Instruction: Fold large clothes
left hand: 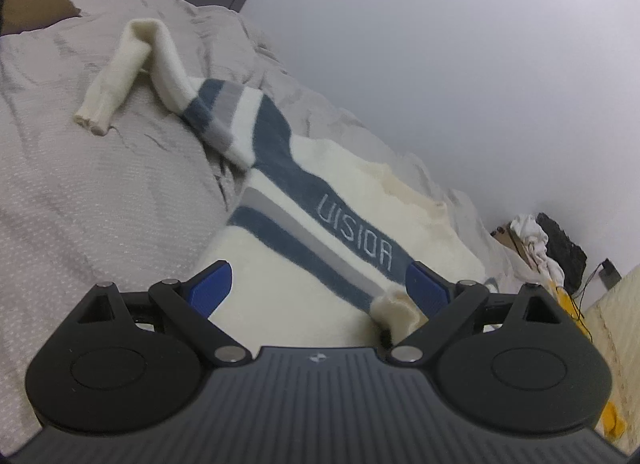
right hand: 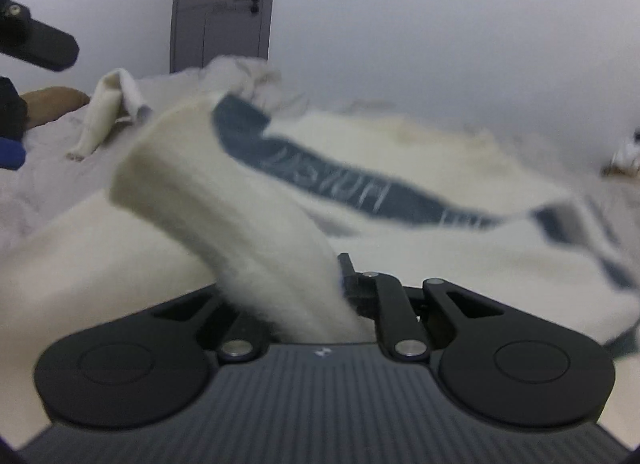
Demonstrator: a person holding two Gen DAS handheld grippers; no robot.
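Grey-walled bedroom, a cream sweater spread on the bed.

The bed (left hand: 80, 192) wears a pale grey quilted cover; the sweater (left hand: 304, 264), cream with blue and grey stripes and stitched lettering, lies across it, one sleeve (left hand: 132, 64) folded back toward the pillow end. The left tongs (left hand: 320, 288) stand wide apart over the sweater's body, pressing nothing. The right tongs (right hand: 340, 296) are clamped together on the sweater's other cream sleeve (right hand: 224, 216), which rises blurred from them.

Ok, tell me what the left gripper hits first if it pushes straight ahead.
Most likely the cream sweater on the bed: the open left gripper points down at its body, just below the striped band; depth is unclear.
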